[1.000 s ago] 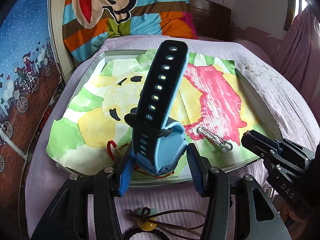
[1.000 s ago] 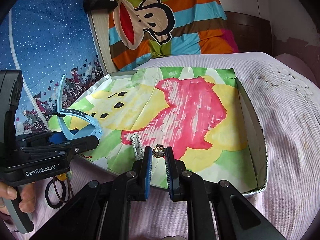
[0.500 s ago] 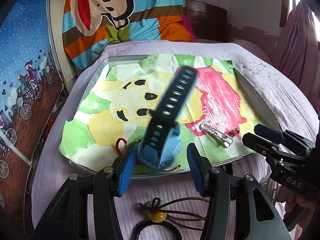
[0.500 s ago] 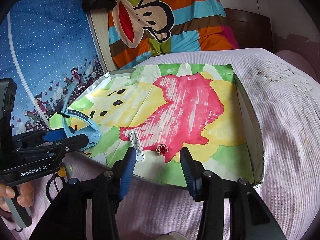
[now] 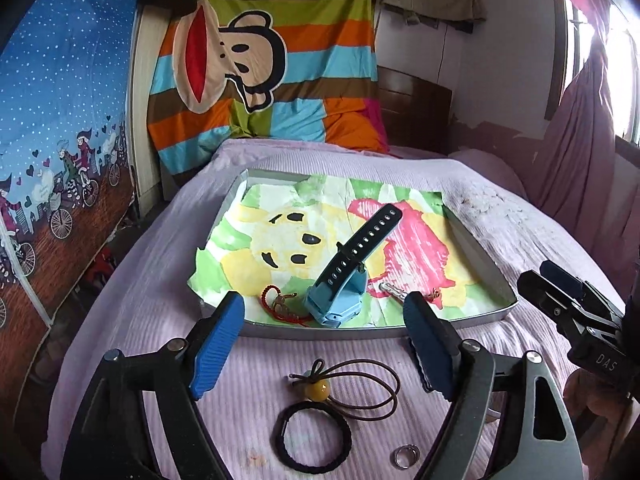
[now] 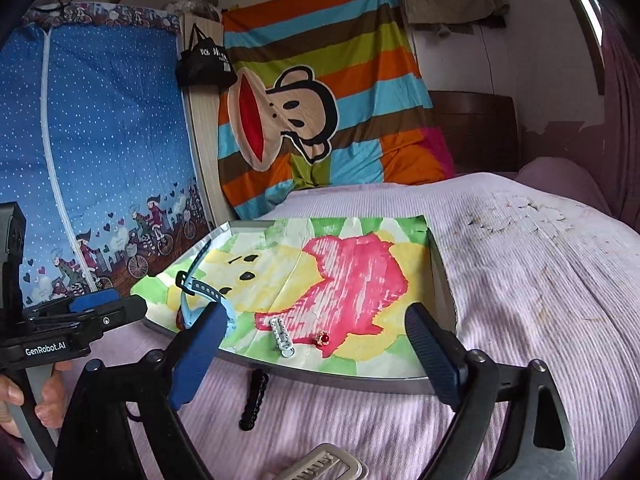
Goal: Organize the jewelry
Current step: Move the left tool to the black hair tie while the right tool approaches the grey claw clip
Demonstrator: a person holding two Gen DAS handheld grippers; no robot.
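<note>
Four pieces left on bedspread: ring (image 5: pixel 405 455) at 5 o'clock, black hair tie (image 5: pixel 312 436), bead cord (image 5: pixel 348 388), black clip (image 6: pixel 253 400). Left gripper (image 5: pixel 326 342), right gripper (image 6: pixel 316 354) both spread, empty. Beyond, tray (image 5: pixel 472 316) holds watch (image 5: pixel 344 280), red cord (image 5: pixel 280 302), silver clip (image 6: pixel 282 338), red earring (image 6: pixel 322 337).

Left gripper (image 5: pixel 324 344): black arms, ribbed blue pads (image 5: pixel 218 344), silver screws, "GenRobot.AI" lettering, grey handle in bare fingers (image 6: pixel 50 400). Right gripper (image 6: pixel 316 356): same build, marked "DAS".
</note>
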